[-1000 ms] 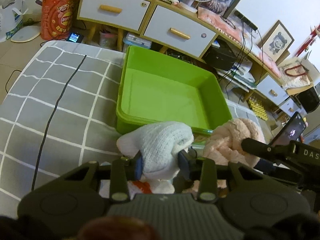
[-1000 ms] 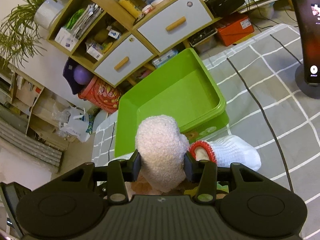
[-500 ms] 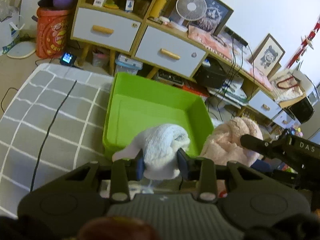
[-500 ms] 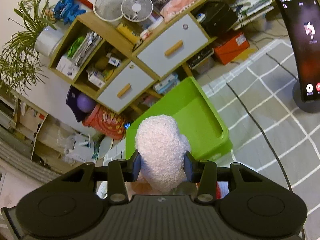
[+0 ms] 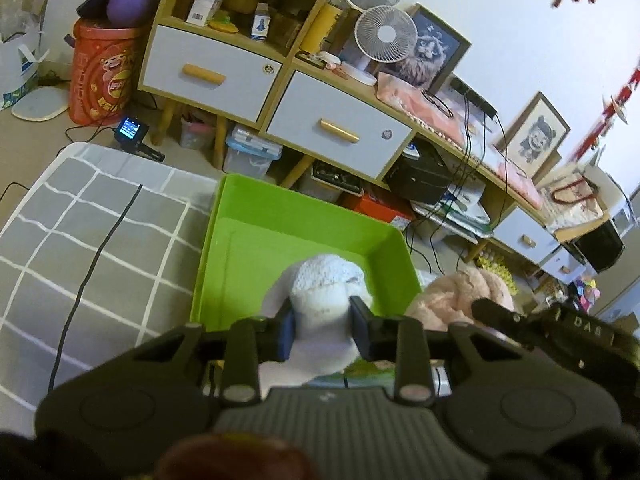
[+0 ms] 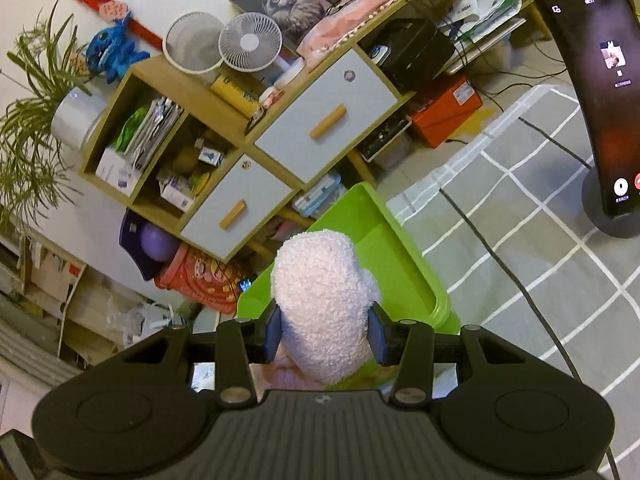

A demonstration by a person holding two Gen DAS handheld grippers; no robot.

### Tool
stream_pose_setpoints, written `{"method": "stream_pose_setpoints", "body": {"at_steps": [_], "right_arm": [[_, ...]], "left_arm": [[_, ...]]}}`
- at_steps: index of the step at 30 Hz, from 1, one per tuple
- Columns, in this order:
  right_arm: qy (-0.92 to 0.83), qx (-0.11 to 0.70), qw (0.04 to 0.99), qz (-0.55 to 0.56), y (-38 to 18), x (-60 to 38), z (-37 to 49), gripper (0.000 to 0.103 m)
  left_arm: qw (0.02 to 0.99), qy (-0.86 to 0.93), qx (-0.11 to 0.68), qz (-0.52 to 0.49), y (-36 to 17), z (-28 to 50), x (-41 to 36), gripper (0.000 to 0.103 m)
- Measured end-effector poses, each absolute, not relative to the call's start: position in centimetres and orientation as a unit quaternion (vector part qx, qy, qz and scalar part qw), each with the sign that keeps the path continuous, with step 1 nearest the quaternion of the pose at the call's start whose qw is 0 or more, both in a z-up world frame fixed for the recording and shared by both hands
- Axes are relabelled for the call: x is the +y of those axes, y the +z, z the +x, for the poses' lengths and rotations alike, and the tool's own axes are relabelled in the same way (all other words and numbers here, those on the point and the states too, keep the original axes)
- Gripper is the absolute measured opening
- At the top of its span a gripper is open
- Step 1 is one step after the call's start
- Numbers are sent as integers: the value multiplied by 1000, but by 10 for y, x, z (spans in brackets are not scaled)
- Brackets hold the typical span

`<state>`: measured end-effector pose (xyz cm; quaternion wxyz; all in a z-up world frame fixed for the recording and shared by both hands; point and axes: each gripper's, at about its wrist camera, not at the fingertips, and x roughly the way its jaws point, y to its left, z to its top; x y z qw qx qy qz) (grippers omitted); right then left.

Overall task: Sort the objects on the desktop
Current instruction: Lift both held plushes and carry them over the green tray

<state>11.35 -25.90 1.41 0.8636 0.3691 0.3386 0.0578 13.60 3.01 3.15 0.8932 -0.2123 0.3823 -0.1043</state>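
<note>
Two grippers, one white sock [image 5: 324, 300], one pink sock [image 6: 324, 304], one green bin [image 5: 296, 240]

My left claw [image 5: 322, 322] is clamped, fingers pressing a soft bundle between them. My right claw [image 6: 325, 330] is clamped likewise, just right of it.

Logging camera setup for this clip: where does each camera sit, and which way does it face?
Left wrist: on the left gripper, looking down over the white sock it holds into the green bin; the right gripper's body shows at right.
Right wrist: on the right gripper, tilted, facing the pink sock it holds, with the bin and phone beyond.
Shared: bin, drawers, fans, grey cloth.
</note>
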Motion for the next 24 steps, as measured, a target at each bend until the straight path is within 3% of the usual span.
{"method": "stream_pose_setpoints", "body": {"at_steps": [12, 24], "right_arm": [[20, 314, 882, 350, 2, -256, 124, 44], [6, 338, 892, 300, -17, -240, 132, 45]], "left_arm": [[909, -75, 344, -224, 32, 155, 38, 26], [897, -77, 384, -206, -2, 162, 31, 26]]}}
